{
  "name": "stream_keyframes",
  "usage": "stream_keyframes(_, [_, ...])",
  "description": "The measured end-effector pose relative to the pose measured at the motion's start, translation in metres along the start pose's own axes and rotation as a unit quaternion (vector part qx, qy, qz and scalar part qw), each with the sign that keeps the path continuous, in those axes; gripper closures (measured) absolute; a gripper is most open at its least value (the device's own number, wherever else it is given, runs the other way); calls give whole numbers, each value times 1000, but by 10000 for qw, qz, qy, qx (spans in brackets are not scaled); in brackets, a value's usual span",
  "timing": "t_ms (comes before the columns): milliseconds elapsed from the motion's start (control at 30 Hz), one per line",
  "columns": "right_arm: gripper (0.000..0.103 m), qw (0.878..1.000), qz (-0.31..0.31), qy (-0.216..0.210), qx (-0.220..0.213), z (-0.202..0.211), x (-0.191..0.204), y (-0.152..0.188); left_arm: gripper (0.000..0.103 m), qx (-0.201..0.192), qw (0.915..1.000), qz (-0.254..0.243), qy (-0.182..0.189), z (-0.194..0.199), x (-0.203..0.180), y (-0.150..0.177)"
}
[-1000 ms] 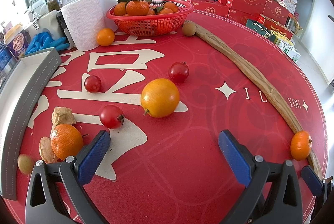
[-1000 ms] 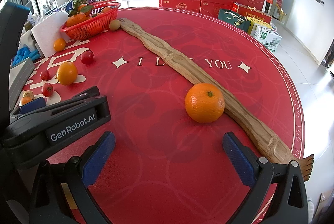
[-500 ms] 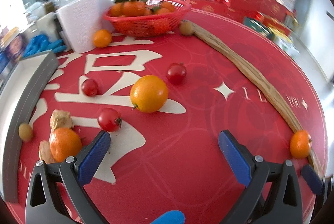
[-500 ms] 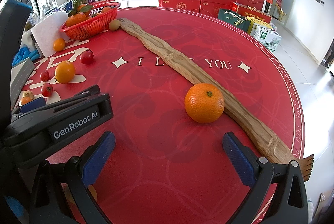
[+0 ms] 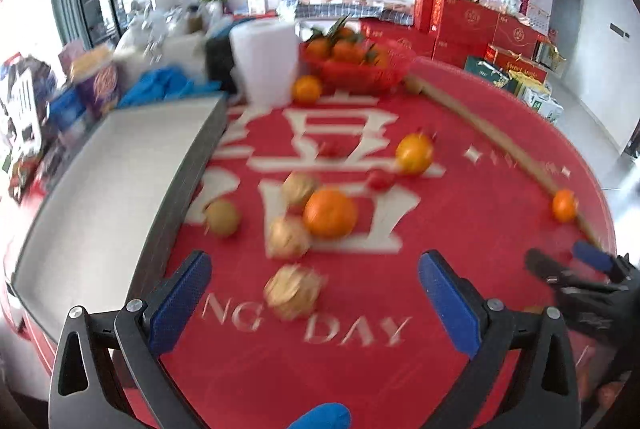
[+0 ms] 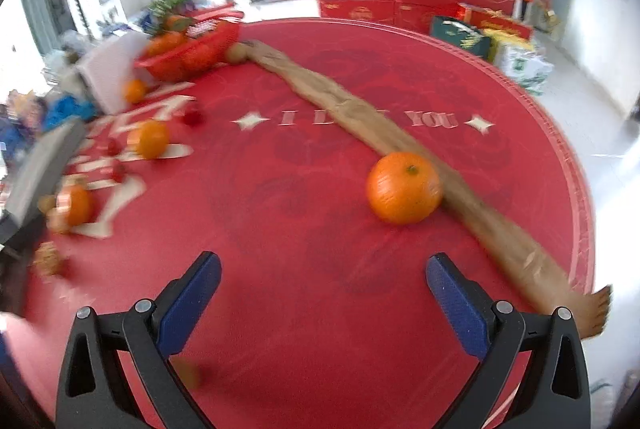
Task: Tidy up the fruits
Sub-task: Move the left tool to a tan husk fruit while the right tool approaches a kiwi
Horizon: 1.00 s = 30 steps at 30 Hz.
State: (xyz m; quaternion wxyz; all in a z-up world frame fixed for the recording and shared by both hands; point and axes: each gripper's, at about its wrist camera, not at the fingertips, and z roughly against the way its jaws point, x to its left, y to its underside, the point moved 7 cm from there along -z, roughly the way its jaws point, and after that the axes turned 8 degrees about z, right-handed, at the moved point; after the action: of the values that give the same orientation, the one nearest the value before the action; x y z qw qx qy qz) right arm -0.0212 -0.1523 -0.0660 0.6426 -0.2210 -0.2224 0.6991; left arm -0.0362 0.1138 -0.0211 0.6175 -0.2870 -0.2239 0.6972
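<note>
My right claw [image 6: 323, 303] was nearer the lone orange [image 6: 404, 187], spread wide and holding nothing.
The orange lay just ahead and slightly right, against the wooden strip [image 6: 472, 205]: round, no long axis, stem up. My left claw [image 5: 314, 303], also wide and empty, faced scattered fruit; the red basket [image 6: 188, 59] sat far left.

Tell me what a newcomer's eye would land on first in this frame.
The big orange resting against the long wooden strip, ahead of the right gripper with its jaws wide apart. Then the red basket heaped with oranges at the far side of the red cloth.
</note>
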Motion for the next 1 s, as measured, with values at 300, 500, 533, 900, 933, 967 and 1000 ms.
stream_keyframes(300, [0, 9930, 1020, -402, -434, 38, 60, 23, 0, 377, 9992, 38, -151, -28, 6, 26])
stream_keyframes(500, [0, 9929, 1141, -335, -87, 17, 64, 34, 0, 501, 9985, 210, -16, -29, 13, 25])
stream_keyframes(533, [0, 9927, 1178, -244, -102, 16, 64, 34, 0, 493, 9986, 194, -37, -27, 13, 25])
stream_keyframes(900, [0, 9931, 1159, -140, -110, 13, 61, 32, 0, 439, 9988, 55, -208, -24, 14, 23])
stream_keyframes(933, [0, 9931, 1160, -138, -115, 13, 61, 31, 0, 438, 9988, 54, -209, -24, 14, 23])
stream_keyframes(967, [0, 9931, 1161, -138, -115, 13, 61, 31, 0, 437, 9988, 53, -207, -24, 14, 23])
stream_keyframes(1000, [0, 9931, 1161, -136, -117, 13, 61, 31, 0, 437, 9988, 52, -208, -24, 14, 23])
